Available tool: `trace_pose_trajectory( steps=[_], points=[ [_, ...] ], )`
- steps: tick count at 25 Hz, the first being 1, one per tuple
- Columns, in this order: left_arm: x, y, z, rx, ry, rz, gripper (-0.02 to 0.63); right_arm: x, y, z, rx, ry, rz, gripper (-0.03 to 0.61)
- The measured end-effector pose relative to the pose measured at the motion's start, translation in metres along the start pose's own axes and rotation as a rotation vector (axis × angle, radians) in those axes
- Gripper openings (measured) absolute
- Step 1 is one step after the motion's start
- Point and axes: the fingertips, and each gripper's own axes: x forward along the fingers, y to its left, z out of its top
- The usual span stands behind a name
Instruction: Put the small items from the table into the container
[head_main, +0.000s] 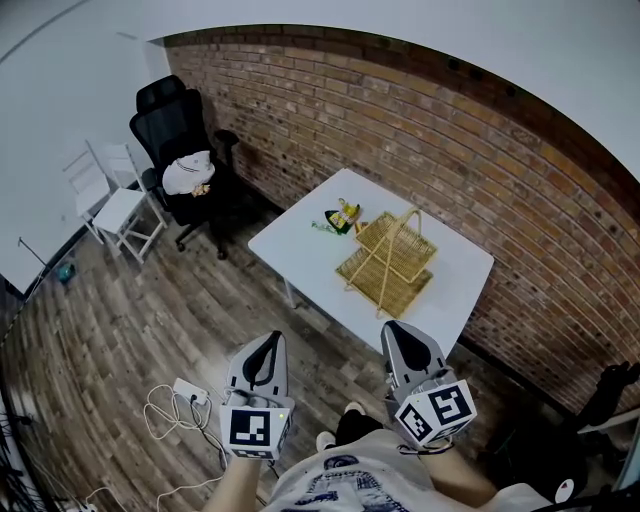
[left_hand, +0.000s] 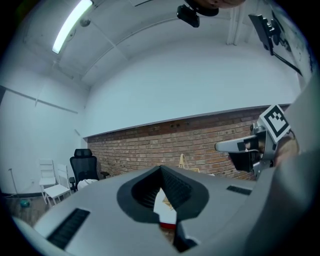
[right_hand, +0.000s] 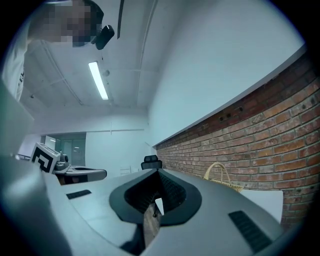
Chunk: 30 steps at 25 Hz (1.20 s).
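A white table (head_main: 300, 250) stands against the brick wall. On it sits a wicker basket (head_main: 388, 262) with an upright handle. Small yellow and green items (head_main: 341, 217) lie on the table just left of the basket. My left gripper (head_main: 271, 340) and right gripper (head_main: 393, 329) are held side by side over the wooden floor, short of the table's near edge, and point level toward it. Both are shut with nothing between the jaws. In the left gripper view the shut gripper (left_hand: 162, 171) faces the basket handle (left_hand: 182, 161). The right gripper view shows the basket (right_hand: 223, 178) to the right of the gripper (right_hand: 158, 175).
A black office chair (head_main: 176, 142) with a white object on its seat stands at the left by the wall, with white folding chairs (head_main: 113, 196) beside it. A power strip with white cables (head_main: 186, 394) lies on the floor near my left gripper. A dark object (head_main: 603, 398) stands at the far right.
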Motion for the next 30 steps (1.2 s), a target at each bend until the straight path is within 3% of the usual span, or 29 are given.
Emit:
trace_pose_trajectory(
  steps=[6, 11, 23, 30],
  points=[
    [0.037, 0.017, -0.002, 0.022, 0.003, -0.019, 0.049, 0.030, -0.036, 0.003, -0.005, -0.047, -0.094, 0.018],
    [0.098, 0.029, -0.009, 0.032, 0.016, -0.063, 0.049, 0.062, -0.085, 0.002, 0.001, -0.081, -0.177, 0.018],
    [0.305, 0.017, 0.012, 0.080, 0.030, -0.304, 0.049, 0.137, -0.223, 0.020, 0.022, -0.130, -0.403, 0.018],
    [0.385, -0.004, 0.019, 0.101, 0.032, -0.415, 0.049, 0.147, -0.281, 0.021, 0.036, -0.123, -0.516, 0.018]
  ],
)
